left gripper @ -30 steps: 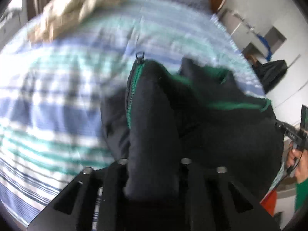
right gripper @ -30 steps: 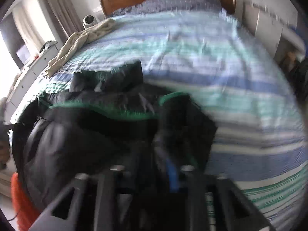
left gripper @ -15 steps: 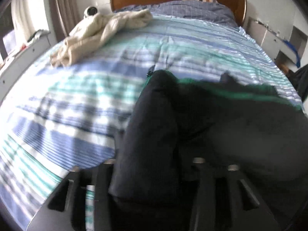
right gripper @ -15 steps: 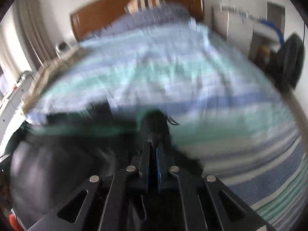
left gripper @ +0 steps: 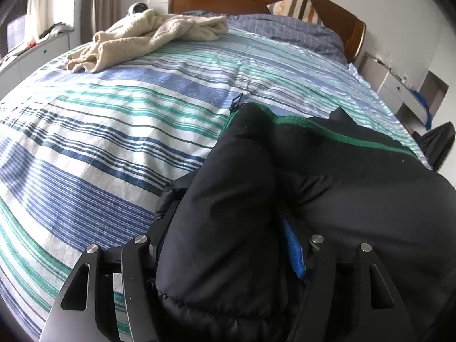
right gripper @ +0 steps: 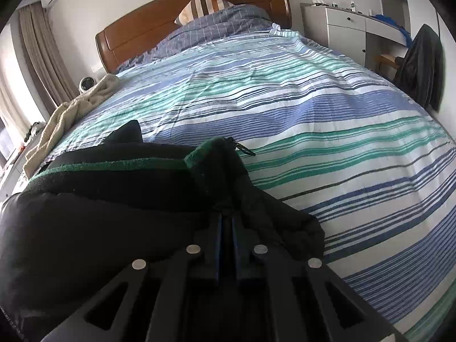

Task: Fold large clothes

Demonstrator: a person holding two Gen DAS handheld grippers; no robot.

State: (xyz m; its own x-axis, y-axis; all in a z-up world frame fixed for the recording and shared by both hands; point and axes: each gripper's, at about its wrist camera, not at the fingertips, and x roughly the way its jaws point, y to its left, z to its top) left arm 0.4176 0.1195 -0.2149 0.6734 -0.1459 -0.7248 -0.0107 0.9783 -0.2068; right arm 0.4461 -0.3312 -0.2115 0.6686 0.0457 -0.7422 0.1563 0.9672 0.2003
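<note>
1. Jacket (left gripper: 327, 199) (black, padded, green-trimmed collar) is being held at the near edge of the striped bed (left gripper: 114, 131), bunched rather than spread.
2. Thick fabric is being pinched by the left gripper (left gripper: 228, 256); its fingers are being kept apart by the bulk.
3. A thin fold is being clamped by the right gripper (right gripper: 226, 228), fingers nearly pressed together.
4. Step is being judged as laying out, before folding proper.
5. Next move is being read as: garment carried forward onto the bed and flattened, clear of the cream blanket (left gripper: 148, 40).
</note>
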